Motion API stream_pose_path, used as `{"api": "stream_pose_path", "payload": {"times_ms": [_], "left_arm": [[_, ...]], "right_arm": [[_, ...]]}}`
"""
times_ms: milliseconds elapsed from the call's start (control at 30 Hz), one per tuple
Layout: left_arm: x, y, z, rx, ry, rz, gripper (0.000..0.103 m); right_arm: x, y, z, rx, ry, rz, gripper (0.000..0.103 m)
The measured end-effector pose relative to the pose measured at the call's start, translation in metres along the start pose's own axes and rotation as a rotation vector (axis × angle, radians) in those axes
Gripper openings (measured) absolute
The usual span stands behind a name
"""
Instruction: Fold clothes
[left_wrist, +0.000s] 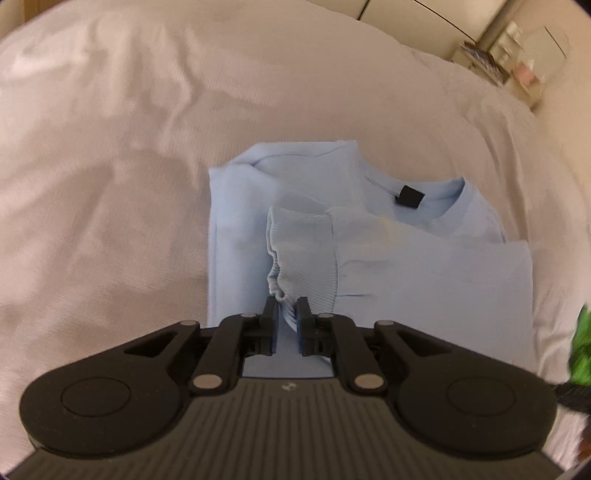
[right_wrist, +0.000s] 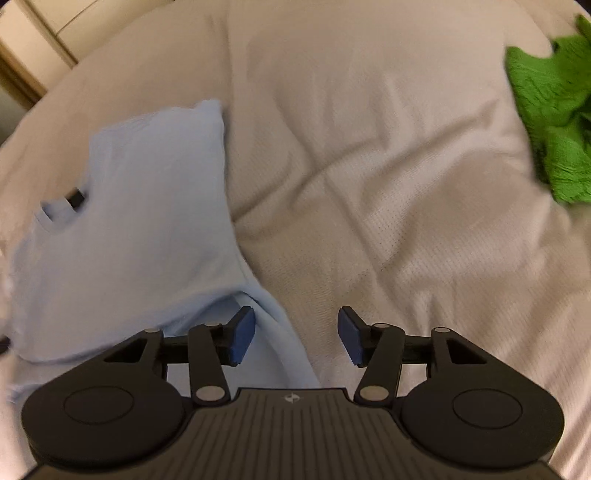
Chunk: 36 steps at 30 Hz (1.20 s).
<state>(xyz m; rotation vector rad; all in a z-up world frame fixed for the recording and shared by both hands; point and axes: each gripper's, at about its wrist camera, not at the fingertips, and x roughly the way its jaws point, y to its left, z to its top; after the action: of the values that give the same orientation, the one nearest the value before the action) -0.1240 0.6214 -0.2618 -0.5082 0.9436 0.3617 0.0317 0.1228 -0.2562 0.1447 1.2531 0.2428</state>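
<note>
Left gripper (left_wrist: 287, 321) clamped on ribbed cuff (left_wrist: 301, 258) of light blue sweatshirt (left_wrist: 406, 280) on the bed (left_wrist: 110, 147); right gripper (right_wrist: 297, 334) released, nothing between its pads

Sweatshirt lies part-folded mid-bed, well clear of any bed edge in view; collar with black tag (left_wrist: 408, 195) points to the far edge in the left wrist view, long axis running from the near edge to the far one, sleeve doubled over the body. Risks, as a guess: the cuff pinch is thin and only on bunched rib, so a tug could slip it free or drag the whole stack and undo the side fold; the right jaws hang open over the sweatshirt's loose right edge and bare sheet, may snag bedding instead of cloth. Green garment (right_wrist: 554, 122) sits crumpled toward the bed's far right corner, apart, not in play yet
</note>
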Motion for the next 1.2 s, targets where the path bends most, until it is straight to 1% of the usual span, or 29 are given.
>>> {"api": "stream_pose_path", "payload": {"times_ms": [100, 267, 367, 500, 733, 867, 933, 967, 1000, 1033, 1133, 1167, 1200], "left_arm": [[-0.01, -0.009, -0.005, 0.045, -0.021, 0.035, 0.007], [0.0, -0.013, -0.012, 0.032, 0.03, 0.064, 0.007], [0.001, -0.017, -0.015, 0.037, 0.03, 0.075, 0.007], [-0.002, -0.018, -0.016, 0.021, 0.032, 0.097, 0.007], [-0.013, -0.025, -0.02, 0.005, 0.014, 0.129, 0.007], [-0.021, -0.029, -0.026, -0.031, 0.006, 0.125, 0.007], [-0.026, -0.031, -0.029, -0.055, 0.001, 0.122, 0.009], [-0.027, -0.031, -0.03, -0.073, 0.001, 0.116, 0.013], [-0.027, -0.03, -0.032, -0.093, 0.002, 0.108, 0.02], [-0.026, -0.03, -0.032, -0.116, 0.002, 0.098, 0.022], [-0.022, -0.025, -0.029, -0.207, -0.007, 0.072, 0.033], [-0.018, -0.022, -0.027, -0.241, -0.014, 0.065, 0.039], [-0.014, -0.019, -0.024, -0.276, -0.021, 0.059, 0.044]], "right_arm": [[-0.011, 0.02, 0.008, -0.048, 0.002, -0.027, 0.056], [-0.001, 0.039, 0.017, -0.121, 0.034, -0.13, 0.056], [-0.003, 0.048, 0.017, -0.164, 0.015, -0.159, 0.056], [-0.003, 0.05, 0.016, -0.202, 0.003, -0.173, 0.058], [0.0, 0.049, 0.016, -0.224, 0.004, -0.157, 0.059], [0.003, 0.046, 0.014, -0.257, 0.007, -0.155, 0.06], [0.0, 0.042, 0.008, -0.294, -0.005, -0.14, 0.06], [0.0, 0.039, 0.004, -0.318, -0.014, -0.126, 0.06], [-0.002, 0.038, 0.0, -0.348, -0.029, -0.103, 0.06], [-0.004, 0.038, -0.005, -0.384, -0.052, -0.078, 0.06], [-0.006, 0.048, -0.021, -0.572, -0.113, -0.033, 0.06], [-0.003, 0.054, -0.027, -0.649, -0.125, -0.048, 0.06], [0.001, 0.06, -0.033, -0.725, -0.143, -0.068, 0.059]]}}
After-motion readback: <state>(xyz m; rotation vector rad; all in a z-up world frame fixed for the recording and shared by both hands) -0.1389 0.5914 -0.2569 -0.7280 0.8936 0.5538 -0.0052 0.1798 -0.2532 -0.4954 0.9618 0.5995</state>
